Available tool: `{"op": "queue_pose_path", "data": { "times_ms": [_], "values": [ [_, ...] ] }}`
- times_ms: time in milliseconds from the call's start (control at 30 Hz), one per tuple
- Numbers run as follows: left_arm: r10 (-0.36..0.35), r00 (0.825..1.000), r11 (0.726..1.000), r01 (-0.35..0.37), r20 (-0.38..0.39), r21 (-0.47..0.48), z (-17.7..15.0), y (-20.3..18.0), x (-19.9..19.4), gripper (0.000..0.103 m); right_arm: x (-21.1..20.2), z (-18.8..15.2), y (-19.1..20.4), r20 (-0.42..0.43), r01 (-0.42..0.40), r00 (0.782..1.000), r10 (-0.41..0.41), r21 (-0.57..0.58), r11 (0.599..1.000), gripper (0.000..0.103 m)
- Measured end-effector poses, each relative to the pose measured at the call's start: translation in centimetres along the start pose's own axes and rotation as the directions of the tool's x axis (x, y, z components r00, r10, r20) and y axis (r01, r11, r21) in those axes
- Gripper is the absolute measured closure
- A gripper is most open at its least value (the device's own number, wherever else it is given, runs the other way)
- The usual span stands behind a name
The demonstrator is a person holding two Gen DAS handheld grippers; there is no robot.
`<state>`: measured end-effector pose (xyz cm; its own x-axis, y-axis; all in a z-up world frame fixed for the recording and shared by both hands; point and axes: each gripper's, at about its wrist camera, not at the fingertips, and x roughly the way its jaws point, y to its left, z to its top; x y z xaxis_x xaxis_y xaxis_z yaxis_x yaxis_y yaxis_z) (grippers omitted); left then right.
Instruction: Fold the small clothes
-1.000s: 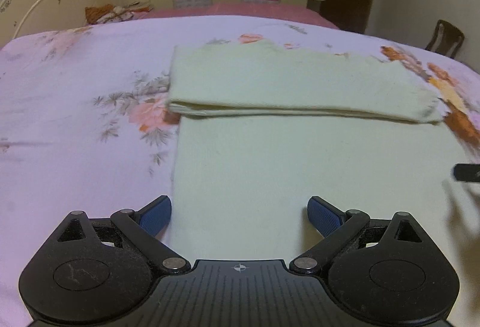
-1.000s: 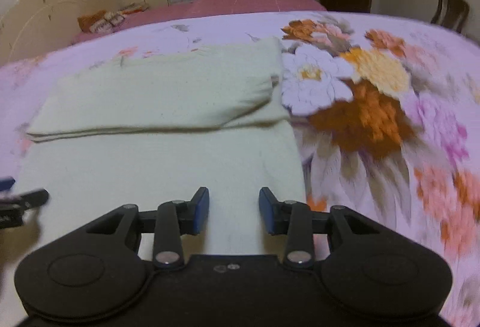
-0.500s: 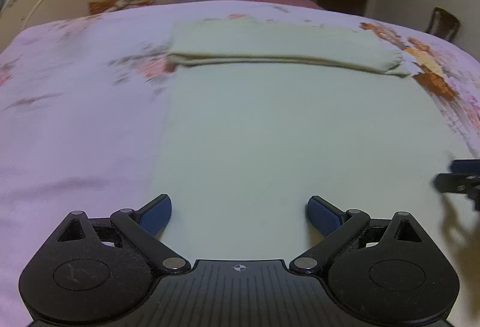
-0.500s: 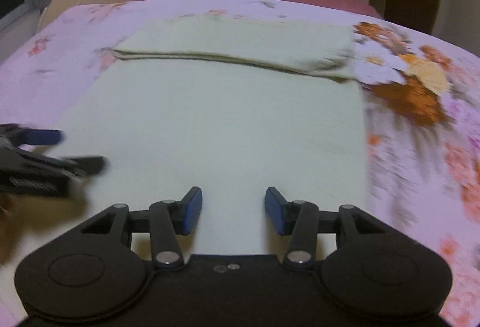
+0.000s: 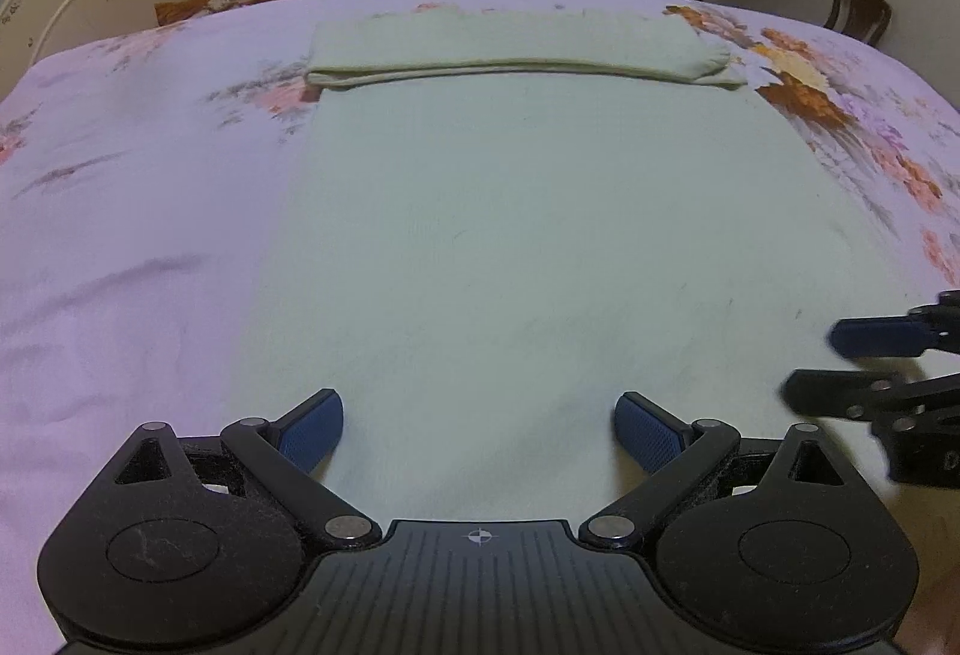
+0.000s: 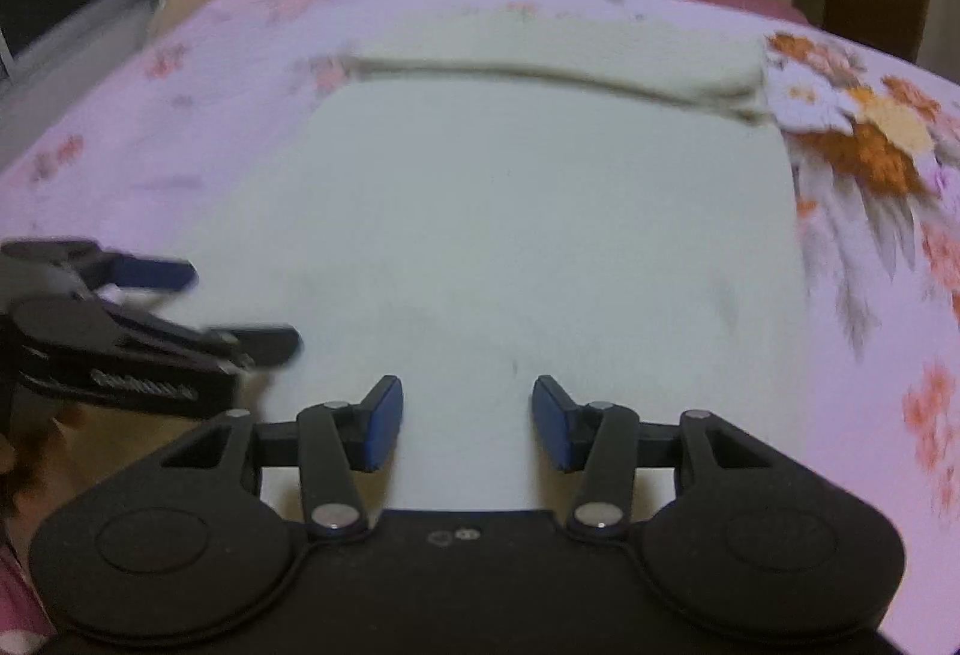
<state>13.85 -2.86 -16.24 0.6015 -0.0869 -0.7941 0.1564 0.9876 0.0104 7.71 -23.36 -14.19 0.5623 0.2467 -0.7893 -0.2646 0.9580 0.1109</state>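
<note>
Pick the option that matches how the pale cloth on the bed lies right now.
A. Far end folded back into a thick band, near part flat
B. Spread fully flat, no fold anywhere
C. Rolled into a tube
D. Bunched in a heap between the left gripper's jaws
A: the pale cloth shows a doubled band along its far edge, with the near part lying flat on the floral bedsheet.

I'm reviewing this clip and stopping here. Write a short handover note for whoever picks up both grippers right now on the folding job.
Left gripper: open, nothing between its fingers, over the near part of the cloth.
Right gripper: also open and holding nothing, beside the left one.
Cloth: pale, lies flat on the flowered bedsheet; its far end is already folded over into a band.
Done: the far fold.
Left: probably take the near edge with both grippers and fold it toward the band, then tidy.
</note>
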Motion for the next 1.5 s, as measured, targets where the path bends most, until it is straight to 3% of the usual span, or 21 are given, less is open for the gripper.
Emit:
{"op": "queue_pose_path", "data": {
  "times_ms": [467,733,1000,1067,1167,1333,1500],
  "values": [
    [-0.027,1.0,1.0,0.027,-0.001,-0.003,-2.9,2.9,-3.0,0.006,-4.4,-4.3,-0.2,-0.028,0.221,0.975,-0.219,0.104,0.97,0.051],
    [-0.031,0.999,0.999,0.032,0.02,-0.014,-4.6,5.0,-5.1,0.006,-6.9,-5.3,1.3,0.015,0.203,0.977,-0.211,0.22,0.954,0.046],
    [-0.028,0.999,0.999,0.029,0.016,-0.042,-5.9,6.9,-5.4,0.006,-6.9,-5.3,3.1,0.022,0.221,0.973,-0.231,0.218,0.951,0.04],
    [-0.043,0.999,0.998,0.044,0.007,-0.054,-6.3,7.4,-5.2,0.006,-6.6,-5.3,3.3,0.005,0.243,0.968,-0.25,0.217,0.945,0.034],
    [-0.071,0.997,0.996,0.072,0.008,-0.061,-6.6,8.0,-5.1,0.006,-5.6,-5.8,2.7,-0.06,0.262,0.965,-0.255,0.253,0.931,0.034],
    [-0.125,0.992,0.989,0.126,0.019,-0.082,-6.7,8.5,-5.1,0.006,-6.8,-6.7,2.0,-0.03,0.253,0.966,-0.257,0.325,0.911,0.034],
    [-0.169,0.986,0.981,0.169,0.016,-0.1,-6.5,8.7,-4.8,0.007,-7.8,-7.0,0.6,-0.016,0.286,0.953,-0.302,0.368,0.885,0.036]
  ]
}}
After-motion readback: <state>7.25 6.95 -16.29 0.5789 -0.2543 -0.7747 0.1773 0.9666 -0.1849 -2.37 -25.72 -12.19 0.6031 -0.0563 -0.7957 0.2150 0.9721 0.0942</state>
